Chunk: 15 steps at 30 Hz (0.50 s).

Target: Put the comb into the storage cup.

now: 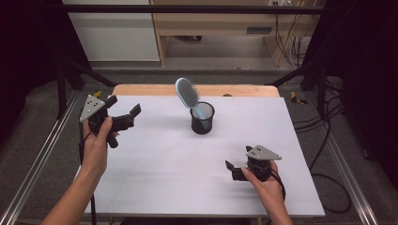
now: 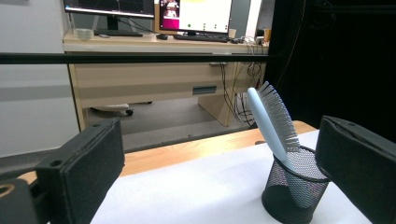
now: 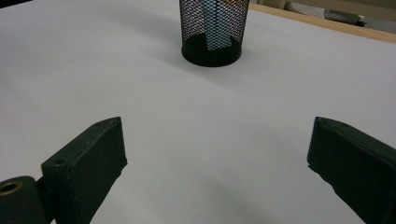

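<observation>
- The hairbrush (image 1: pixel 187 92) is pale blue with a long oval head and a bed of fine light bristles; in the left gripper view (image 2: pixel 271 122) the bristles face right and the smooth back faces left.
- It stands handle-down in a black mesh cup (image 1: pixel 202 118), leaning toward the upper left of the high view, its head well above the rim.
- The cup sits just above the centre of the high view, on the white table sheet (image 1: pixel 178 164); through the mesh (image 3: pixel 214 29) the blue handle shows.
- The left gripper (image 1: pixel 131 117), at the left of the frame, is spread wide and grips nothing, apart from the cup.
- The right gripper (image 1: pixel 233 169), lower right, is likewise released and empty, low over the sheet.
</observation>
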{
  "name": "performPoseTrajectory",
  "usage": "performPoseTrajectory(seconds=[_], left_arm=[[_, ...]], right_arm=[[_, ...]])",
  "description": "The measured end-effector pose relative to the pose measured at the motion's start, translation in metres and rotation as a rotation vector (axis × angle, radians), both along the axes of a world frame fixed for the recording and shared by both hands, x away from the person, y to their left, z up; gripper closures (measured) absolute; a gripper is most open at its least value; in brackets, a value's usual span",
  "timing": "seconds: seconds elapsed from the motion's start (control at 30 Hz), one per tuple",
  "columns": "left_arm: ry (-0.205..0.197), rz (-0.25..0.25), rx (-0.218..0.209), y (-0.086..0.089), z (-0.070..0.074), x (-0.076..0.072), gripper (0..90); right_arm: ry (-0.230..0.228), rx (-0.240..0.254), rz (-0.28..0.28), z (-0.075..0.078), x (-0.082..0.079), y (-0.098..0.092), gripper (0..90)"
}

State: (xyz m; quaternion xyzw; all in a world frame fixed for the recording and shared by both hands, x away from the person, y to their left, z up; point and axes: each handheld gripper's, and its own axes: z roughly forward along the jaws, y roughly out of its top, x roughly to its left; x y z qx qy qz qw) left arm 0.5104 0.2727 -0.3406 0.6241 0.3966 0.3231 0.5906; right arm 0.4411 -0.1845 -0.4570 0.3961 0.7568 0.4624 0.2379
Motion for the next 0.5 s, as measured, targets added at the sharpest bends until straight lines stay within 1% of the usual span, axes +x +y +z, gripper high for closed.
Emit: performPoseTrajectory(seconds=[0.2,0.33,0.43,0.5], left_arm=[[-0.01,0.01,-0.007,0.009,0.003,-0.003,1.3],[-0.016,0.014,0.0,0.013,0.005,-0.005,1.3],[-0.021,0.02,0.003,0.017,0.006,-0.007,1.2],[-0.022,0.024,-0.001,0.019,0.007,-0.008,1.2]], right_arm=[[-0.006,-0.001,-0.005,0.0,0.0,0.0,4.5],[-0.011,0.0,-0.006,0.0,0.0,0.0,4.5],[-0.022,0.021,-0.017,0.0,0.0,0.0,4.6],[-0.026,0.023,-0.022,0.001,-0.001,-0.001,4.5]])
